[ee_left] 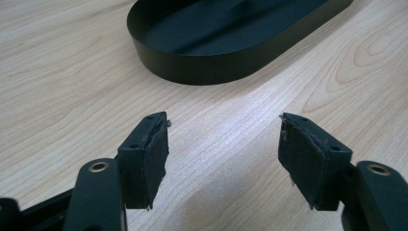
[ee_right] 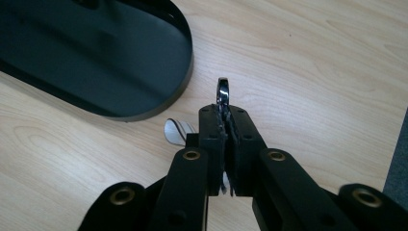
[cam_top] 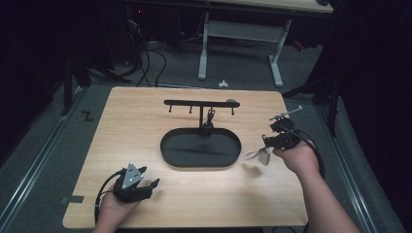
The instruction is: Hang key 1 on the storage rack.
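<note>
My right gripper is shut on a shiny metal ring, with a pale tag hanging below the jaws. In the high view this gripper is held above the table just right of the black oval tray, and the tag dangles under it. A black stand with a hooked crossbar rises from the tray's far side, and a small dark item hangs from one hook. My left gripper rests at the near left of the table, open with nothing between its pads, facing the tray.
The light wooden table has bare room around the tray. Beyond its far edge stand a white-legged desk and loose cables on the grey floor. The table's right edge runs close to my right hand.
</note>
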`<action>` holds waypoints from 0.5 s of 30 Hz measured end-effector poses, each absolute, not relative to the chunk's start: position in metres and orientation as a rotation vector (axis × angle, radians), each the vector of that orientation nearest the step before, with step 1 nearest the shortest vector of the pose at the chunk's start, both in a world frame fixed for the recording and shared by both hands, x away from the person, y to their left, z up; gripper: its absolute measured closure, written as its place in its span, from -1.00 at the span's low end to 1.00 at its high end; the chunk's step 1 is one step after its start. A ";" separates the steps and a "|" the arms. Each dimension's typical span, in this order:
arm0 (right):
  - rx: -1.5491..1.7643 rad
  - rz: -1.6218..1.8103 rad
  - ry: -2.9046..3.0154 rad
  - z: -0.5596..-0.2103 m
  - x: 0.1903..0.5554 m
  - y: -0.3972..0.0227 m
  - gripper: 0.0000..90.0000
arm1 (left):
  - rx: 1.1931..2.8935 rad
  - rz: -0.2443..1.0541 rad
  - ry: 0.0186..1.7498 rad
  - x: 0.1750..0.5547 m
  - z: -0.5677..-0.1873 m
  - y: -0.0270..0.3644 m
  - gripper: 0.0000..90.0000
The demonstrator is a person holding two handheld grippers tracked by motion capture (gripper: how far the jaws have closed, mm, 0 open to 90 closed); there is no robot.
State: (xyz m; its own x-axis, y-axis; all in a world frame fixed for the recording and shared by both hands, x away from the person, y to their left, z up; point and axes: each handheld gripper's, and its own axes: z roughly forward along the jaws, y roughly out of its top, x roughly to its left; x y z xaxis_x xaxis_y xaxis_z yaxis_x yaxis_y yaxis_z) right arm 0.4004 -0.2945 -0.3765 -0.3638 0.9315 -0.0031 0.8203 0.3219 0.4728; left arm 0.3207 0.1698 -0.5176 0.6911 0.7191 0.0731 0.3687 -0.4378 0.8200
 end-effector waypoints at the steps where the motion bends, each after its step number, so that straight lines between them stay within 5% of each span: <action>1: 1.578 0.583 2.317 -0.375 0.401 -0.293 0.92 | 2.061 0.534 0.834 0.321 -0.518 0.170 -0.21; 15: 1.482 0.621 2.348 -0.349 0.412 -0.261 0.92 | 2.041 0.546 0.856 0.317 -0.516 0.178 -0.21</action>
